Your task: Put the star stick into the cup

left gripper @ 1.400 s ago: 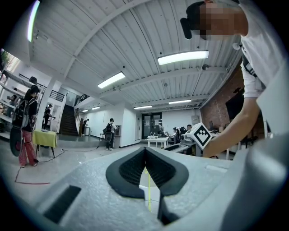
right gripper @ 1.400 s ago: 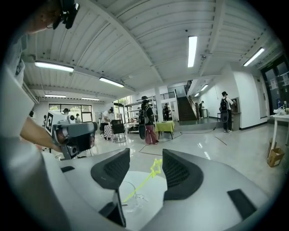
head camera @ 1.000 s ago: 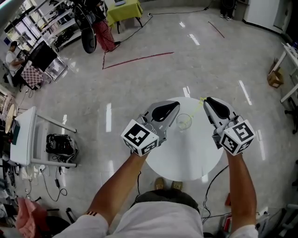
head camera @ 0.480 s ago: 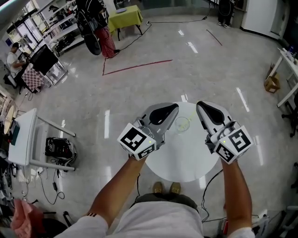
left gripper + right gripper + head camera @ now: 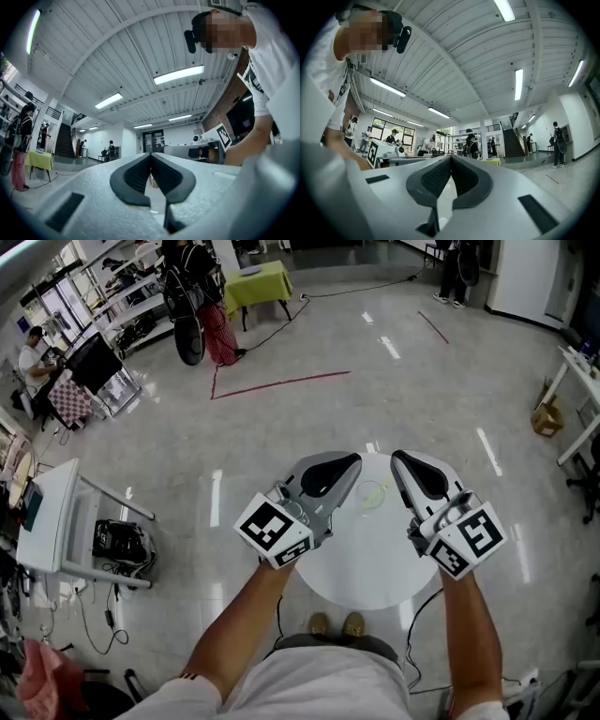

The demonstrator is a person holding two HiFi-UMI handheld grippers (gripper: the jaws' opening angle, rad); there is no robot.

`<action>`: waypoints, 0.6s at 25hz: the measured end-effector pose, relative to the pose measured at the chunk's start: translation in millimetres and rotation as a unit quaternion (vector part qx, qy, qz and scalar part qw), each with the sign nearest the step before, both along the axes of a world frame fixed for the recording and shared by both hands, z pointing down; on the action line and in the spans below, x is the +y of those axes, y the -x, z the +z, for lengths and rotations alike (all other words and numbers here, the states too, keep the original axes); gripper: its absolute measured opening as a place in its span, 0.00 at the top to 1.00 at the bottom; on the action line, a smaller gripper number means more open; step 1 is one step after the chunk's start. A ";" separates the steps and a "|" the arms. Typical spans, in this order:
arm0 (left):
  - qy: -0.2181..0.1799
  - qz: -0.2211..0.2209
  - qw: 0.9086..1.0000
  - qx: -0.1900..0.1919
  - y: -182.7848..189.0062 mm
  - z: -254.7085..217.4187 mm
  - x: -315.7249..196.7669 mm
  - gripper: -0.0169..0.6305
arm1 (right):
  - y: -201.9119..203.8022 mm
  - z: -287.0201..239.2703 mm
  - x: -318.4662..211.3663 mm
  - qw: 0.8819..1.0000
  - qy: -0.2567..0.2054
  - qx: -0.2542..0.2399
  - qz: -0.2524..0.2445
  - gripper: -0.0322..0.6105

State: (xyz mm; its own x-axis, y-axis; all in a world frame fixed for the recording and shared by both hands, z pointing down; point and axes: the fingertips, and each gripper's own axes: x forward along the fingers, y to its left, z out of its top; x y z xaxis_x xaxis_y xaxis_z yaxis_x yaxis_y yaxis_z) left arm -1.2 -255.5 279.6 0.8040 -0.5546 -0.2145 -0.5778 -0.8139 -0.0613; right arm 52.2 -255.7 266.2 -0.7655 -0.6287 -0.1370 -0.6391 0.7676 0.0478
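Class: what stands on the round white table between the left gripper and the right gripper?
A clear plastic cup; the head view shows it between the left gripper and the right gripper.

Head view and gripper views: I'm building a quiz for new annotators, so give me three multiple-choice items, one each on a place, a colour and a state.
1. Where does the cup stand?
A. On the round table, between the two grippers
B. Held in a gripper
C. On a chair seat

2. What colour is the round table's top?
A. Red
B. White
C. Black

3. How do the right gripper's jaws stand?
A. Wide apart
B. Clamped on the cup
C. Shut, with nothing between them

Answers:
1 A: in the head view the cup sits on the tabletop between the left gripper and the right gripper.
2 B: the bare top shows plain white.
3 C: the right gripper view shows the pads meeting with nothing between them.
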 end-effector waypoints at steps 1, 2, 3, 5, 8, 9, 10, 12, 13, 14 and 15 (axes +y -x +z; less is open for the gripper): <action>0.000 0.000 1.000 0.003 1.3 -1.5 1.7 0.95 | 0.7 -1.5 2.2 1.000 -0.001 -0.002 0.000 0.93; -0.001 0.000 1.000 0.006 2.5 -2.6 3.3 0.95 | 1.5 -2.5 4.4 1.000 -0.002 -0.003 -0.001 0.93; -0.001 0.001 1.000 0.008 3.2 -3.4 5.0 0.95 | 2.3 -3.3 6.8 1.000 -0.003 -0.003 -0.001 0.93; -0.003 0.003 1.000 0.011 3.7 -4.7 9.3 0.95 | 3.6 -4.1 11.6 1.000 -0.005 -0.003 -0.001 0.93; -0.005 0.005 1.000 0.015 3.9 -7.5 14.6 0.95 | 4.3 -4.3 16.8 1.000 -0.007 -0.001 0.002 0.93; -0.005 0.006 1.000 0.016 3.1 -8.5 15.8 0.95 | 3.5 -4.6 17.8 1.000 -0.007 -0.001 0.003 0.93; -0.005 0.006 1.000 0.016 2.0 -9.3 16.8 0.95 | 2.2 -5.1 18.6 1.000 -0.007 -0.002 0.004 0.93; -0.006 0.007 1.000 0.016 0.3 -10.7 18.0 0.95 | -0.1 -5.9 19.7 1.000 -0.007 -0.003 0.006 0.93; -0.007 0.007 1.000 0.016 0.0 -11.5 18.2 0.95 | -1.0 -6.1 19.8 1.000 -0.007 -0.002 0.008 0.93; -0.007 0.007 1.000 0.016 -0.1 -12.2 18.2 0.95 | -1.8 -5.9 19.9 1.000 -0.007 -0.002 0.009 0.93; -0.007 0.007 1.000 0.016 -0.1 -12.7 18.3 0.95 | -2.7 -5.6 19.9 1.000 -0.007 -0.001 0.011 0.93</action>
